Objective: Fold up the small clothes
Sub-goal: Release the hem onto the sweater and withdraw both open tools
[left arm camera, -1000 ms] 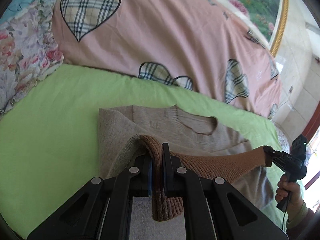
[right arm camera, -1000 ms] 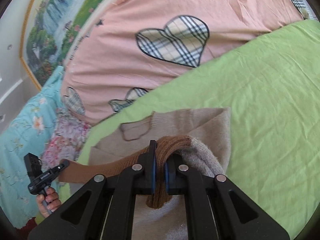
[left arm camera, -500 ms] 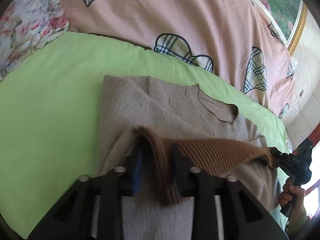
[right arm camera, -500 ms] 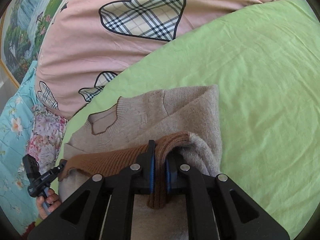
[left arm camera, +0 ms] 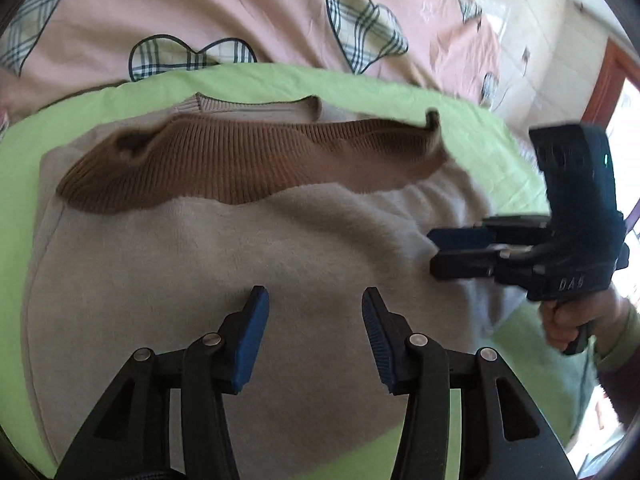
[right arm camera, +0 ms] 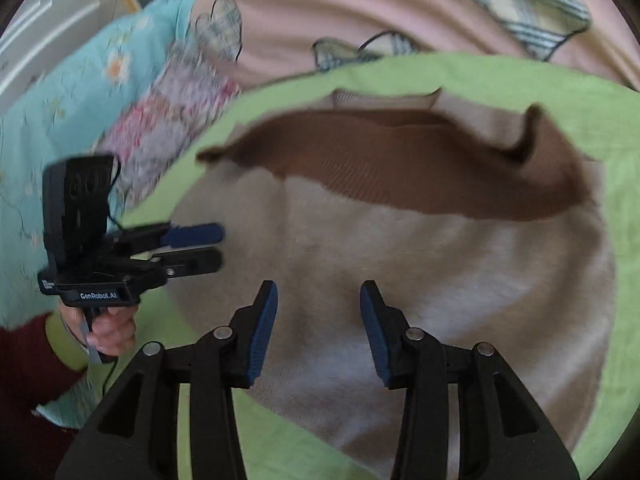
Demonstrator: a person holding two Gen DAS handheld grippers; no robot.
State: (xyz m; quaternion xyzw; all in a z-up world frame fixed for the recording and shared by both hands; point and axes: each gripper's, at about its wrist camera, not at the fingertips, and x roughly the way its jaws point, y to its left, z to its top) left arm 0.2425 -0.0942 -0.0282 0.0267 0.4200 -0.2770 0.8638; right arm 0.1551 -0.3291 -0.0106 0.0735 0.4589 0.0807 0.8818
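A small beige sweater [left arm camera: 248,256] lies folded in half on the green sheet [left arm camera: 36,152], its brown ribbed hem [left arm camera: 224,160] resting across the upper part just below the neckline [left arm camera: 256,106]. My left gripper [left arm camera: 314,316] is open and empty above the sweater's near part. My right gripper [right arm camera: 318,312] is open and empty over the same fold. The sweater [right arm camera: 400,264] and its brown hem [right arm camera: 400,160] show in the right wrist view too. Each gripper shows in the other's view: the right [left arm camera: 434,252] at the sweater's right edge, the left [right arm camera: 220,246] at its left edge.
A pink quilt with plaid hearts [left arm camera: 240,12] lies behind the sweater. A floral pillow [right arm camera: 168,120] and a blue floral cover [right arm camera: 60,92] sit to the left. A wall and door frame [left arm camera: 608,80] stand at the right.
Both grippers carried the brown hem forward, laid it near the neckline, opened and let go. They have drawn back toward the near side of the folded sweater.
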